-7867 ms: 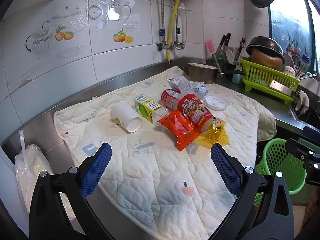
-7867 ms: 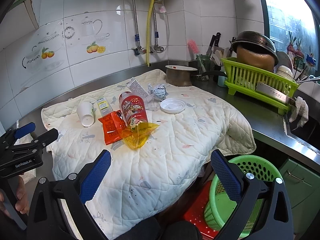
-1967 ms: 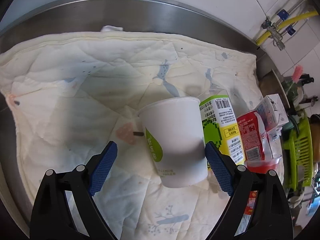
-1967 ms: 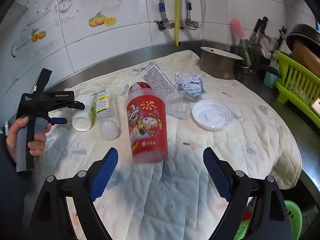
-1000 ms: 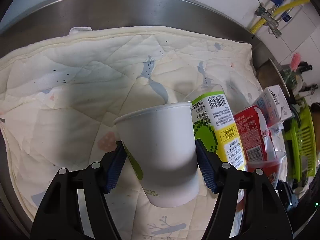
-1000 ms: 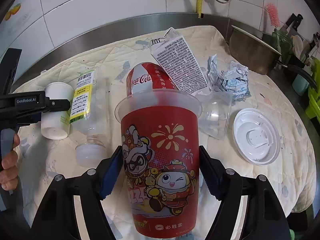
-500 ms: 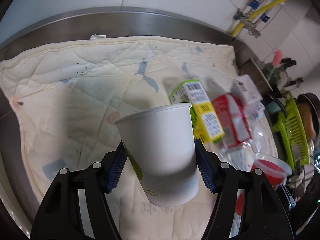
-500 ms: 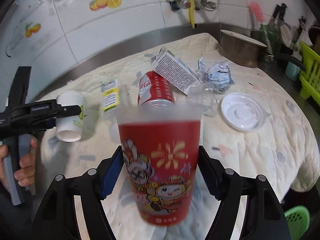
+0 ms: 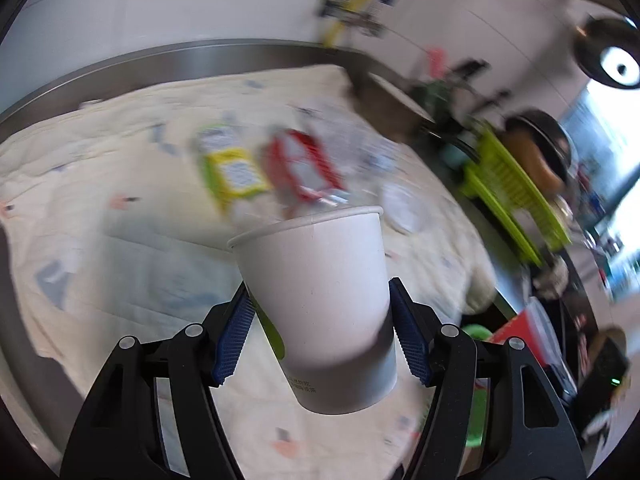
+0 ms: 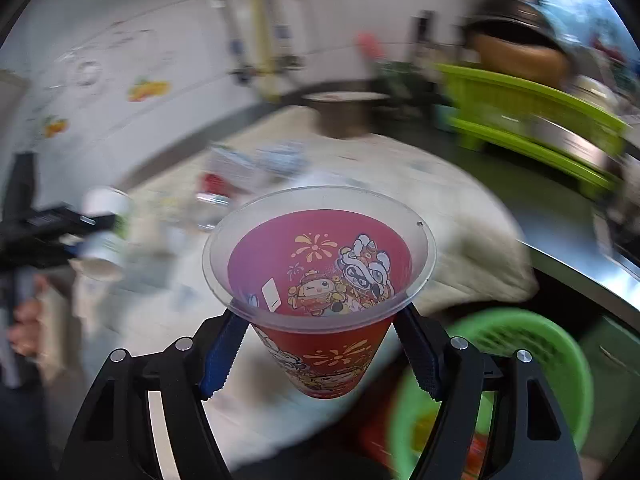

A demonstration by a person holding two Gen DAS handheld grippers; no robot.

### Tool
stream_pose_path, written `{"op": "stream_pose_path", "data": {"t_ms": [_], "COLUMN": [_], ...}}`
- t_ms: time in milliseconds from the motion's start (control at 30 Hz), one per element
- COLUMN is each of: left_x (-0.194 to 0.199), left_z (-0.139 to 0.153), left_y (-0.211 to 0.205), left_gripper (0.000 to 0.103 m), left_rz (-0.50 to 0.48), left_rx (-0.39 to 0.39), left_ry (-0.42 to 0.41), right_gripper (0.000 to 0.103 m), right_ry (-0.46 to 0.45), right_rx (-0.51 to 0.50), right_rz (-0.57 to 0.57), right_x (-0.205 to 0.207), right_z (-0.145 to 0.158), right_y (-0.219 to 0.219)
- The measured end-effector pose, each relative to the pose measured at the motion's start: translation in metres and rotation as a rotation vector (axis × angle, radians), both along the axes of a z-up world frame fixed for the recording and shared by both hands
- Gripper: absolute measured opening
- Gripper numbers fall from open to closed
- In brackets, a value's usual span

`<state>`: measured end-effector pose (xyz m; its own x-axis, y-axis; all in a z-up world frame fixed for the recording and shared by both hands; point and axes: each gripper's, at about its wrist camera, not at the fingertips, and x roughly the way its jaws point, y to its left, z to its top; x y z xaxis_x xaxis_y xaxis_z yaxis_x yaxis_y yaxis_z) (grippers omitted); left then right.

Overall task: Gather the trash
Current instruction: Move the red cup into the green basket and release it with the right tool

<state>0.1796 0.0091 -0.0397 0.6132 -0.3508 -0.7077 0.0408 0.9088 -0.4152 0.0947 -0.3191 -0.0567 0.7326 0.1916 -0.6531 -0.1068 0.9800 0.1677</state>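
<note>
Both cups now lifted off desk: left gripper (image 9: 322, 340) clamps white paper cup (image 9: 316, 304), right gripper (image 10: 320, 354) clamps red cup (image 10: 320, 280), w/ green basket (image 10: 520, 344) next

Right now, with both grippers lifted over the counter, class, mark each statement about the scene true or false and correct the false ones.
1. The left gripper clamps a white paper cup. True.
2. The right gripper is open and holds nothing. False: it is shut on a red printed cup.
3. The red printed cup carries a lid. False: its mouth is open.
4. A green basket sits below the counter edge. True.
</note>
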Motion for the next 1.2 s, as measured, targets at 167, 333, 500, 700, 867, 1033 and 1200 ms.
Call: {"op": "stream_pose_path", "data": {"t_ms": [167, 333, 500, 700, 867, 1033, 1200], "left_x": [-0.012, -0.022, -0.035, -0.046, -0.051, -0.054, -0.056], "left_z": [0.002, -0.004, -0.012, -0.018, -0.024, -0.037, -0.053], "left_y": [-0.064, -0.124, -0.167, -0.205, -0.230, -0.259, -0.288], "left_gripper": [0.065, 0.065, 0.065, 0.065, 0.065, 0.065, 0.065], "left_rz": [-0.136, -0.257, -0.335, -0.410, -0.458, -0.510, -0.565], "left_rx": [0.008, 0.023, 0.050, 0.077, 0.088, 0.097, 0.108], "left_ry": [-0.016, -0.004, 0.009, 0.021, 0.033, 0.057, 0.088], "right_gripper": [0.070, 0.070, 0.070, 0.073, 0.078, 0.081, 0.084], "right_ry": [0.104, 0.205, 0.285, 0.330, 0.318, 0.270, 0.210], "right_rx": [-0.075, -0.099, -0.078, -0.028, -0.018, -0.025, -0.022], "right_rz": [-0.180, -0.291, -0.342, -0.350, -0.345, -0.353, -0.368], "right_x": [-0.031, -0.048, -0.051, -0.057, -0.067, -0.084, -0.101], "right_z": [-0.041, -0.088, -0.127, -0.151, -0.152, -0.137, -0.118], "right_y": [-0.067, -0.113, -0.141, -0.150, -0.154, -0.153, -0.157]}}
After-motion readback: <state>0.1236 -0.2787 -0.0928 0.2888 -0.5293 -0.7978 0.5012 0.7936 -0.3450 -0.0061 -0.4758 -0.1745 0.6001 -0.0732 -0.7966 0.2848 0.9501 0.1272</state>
